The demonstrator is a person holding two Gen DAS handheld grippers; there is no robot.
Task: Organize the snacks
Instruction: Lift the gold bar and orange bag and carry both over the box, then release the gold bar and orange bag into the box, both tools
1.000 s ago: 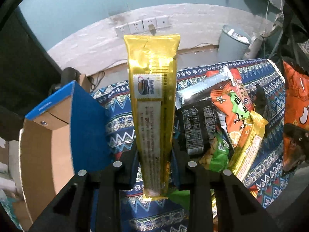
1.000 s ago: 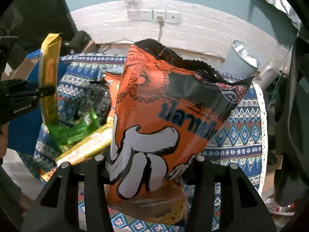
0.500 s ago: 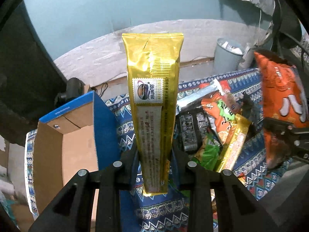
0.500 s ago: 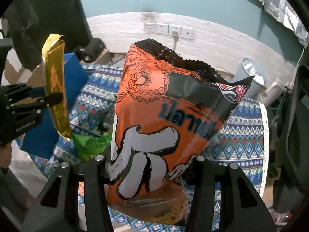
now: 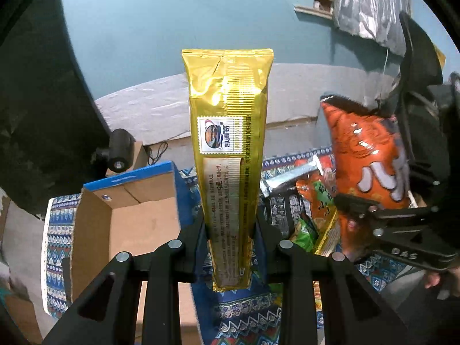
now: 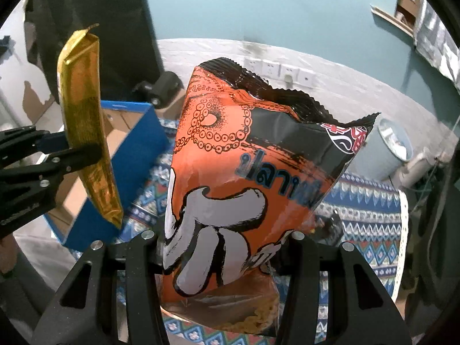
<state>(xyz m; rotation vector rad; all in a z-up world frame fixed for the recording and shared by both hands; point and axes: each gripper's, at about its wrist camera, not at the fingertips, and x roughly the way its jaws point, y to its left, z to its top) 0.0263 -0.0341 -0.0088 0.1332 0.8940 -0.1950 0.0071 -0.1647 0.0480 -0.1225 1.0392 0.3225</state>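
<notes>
Tall gold foil packet (image 5: pixel 230 155) stands upright in the air, clamped near its lower end, a stamp-like label and a panel of small print facing us. Right of it, a puffy orange-and-black chip bag (image 6: pixel 247 189) with white cartoon shapes and blue lettering hangs upright too, pinched low across its width, crimped top edge up. To the left sits an open cardboard box (image 5: pixel 120 224) with blue outer walls. Far right on the patterned worktop (image 5: pixel 244 316), a loose heap of snack packs (image 5: pixel 304 204): silver, orange, green, yellow.
</notes>
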